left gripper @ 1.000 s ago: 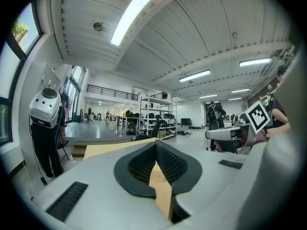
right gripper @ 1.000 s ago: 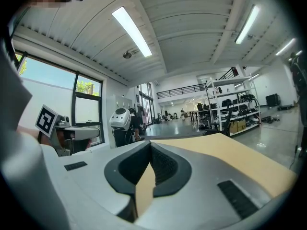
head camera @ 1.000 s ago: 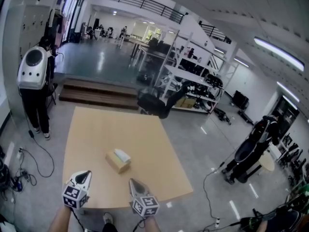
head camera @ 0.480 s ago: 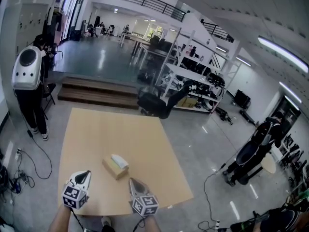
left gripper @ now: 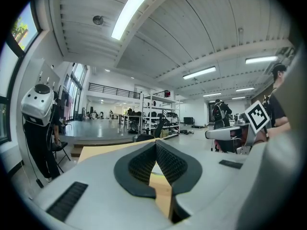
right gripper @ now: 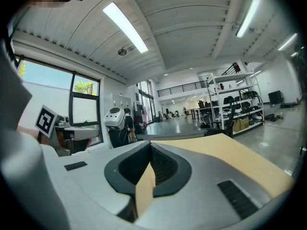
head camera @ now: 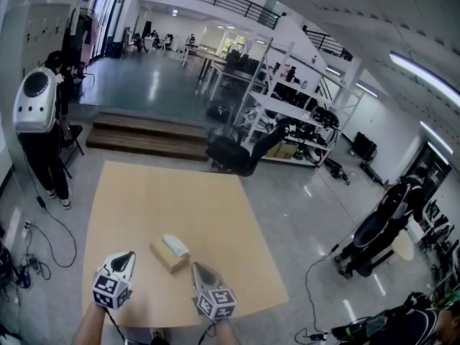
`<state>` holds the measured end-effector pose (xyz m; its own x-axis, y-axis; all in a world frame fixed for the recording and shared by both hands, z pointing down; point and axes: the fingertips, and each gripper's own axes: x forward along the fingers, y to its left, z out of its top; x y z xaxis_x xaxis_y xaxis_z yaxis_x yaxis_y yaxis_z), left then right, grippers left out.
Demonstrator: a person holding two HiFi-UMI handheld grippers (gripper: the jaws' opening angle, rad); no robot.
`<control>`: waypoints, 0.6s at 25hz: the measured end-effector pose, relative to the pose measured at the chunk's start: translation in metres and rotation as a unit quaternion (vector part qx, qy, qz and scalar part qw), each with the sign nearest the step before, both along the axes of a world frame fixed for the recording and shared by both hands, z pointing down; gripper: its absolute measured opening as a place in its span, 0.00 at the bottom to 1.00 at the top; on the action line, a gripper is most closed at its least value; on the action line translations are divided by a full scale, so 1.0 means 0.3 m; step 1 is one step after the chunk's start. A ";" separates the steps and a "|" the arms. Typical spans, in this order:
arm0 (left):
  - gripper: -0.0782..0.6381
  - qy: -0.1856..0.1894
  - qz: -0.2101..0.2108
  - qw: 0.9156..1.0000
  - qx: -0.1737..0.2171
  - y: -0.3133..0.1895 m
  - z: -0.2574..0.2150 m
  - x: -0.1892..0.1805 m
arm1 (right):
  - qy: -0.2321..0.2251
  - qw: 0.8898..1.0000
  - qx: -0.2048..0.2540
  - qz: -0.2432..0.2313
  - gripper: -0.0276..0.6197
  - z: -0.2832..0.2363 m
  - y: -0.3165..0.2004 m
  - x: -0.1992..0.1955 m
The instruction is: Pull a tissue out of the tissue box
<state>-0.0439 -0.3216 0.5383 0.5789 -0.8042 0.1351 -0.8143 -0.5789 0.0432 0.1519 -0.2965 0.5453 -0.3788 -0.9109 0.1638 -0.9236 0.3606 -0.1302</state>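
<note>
Head view only: whole tissue box (head camera: pixel 169 253)

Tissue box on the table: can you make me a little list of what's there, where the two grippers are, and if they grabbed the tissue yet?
surface: light wooden table
on it: tissue box, with a white tissue poking out of its top
left gripper: over the table's near edge, left of the box, shut, empty
right gripper: over the near edge, close by the box's right end, shut, empty
tissue pulled out: not yet
</note>
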 end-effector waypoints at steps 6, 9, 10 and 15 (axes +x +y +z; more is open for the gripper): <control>0.12 -0.003 -0.002 1.000 -0.003 -0.041 -0.026 0.031 | -0.002 1.000 -0.002 -0.004 0.06 -0.023 -0.047 0.029; 0.12 -0.005 -0.003 1.000 -0.004 -0.059 -0.019 0.032 | -0.004 1.000 -0.004 -0.005 0.06 -0.015 -0.066 0.031; 0.12 -0.006 -0.003 1.000 -0.004 -0.068 -0.016 0.031 | -0.005 1.000 -0.004 -0.005 0.06 -0.012 -0.074 0.031; 0.12 -0.007 -0.003 1.000 -0.010 -0.119 0.013 0.018 | -0.005 1.000 -0.008 -0.004 0.06 0.013 -0.125 0.021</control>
<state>-0.0384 -0.3572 0.5421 0.5714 -0.8052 0.1587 -0.8188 -0.5725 0.0436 0.1581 -0.3339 0.5492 -0.3883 -0.9047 0.1753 -0.9191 0.3663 -0.1452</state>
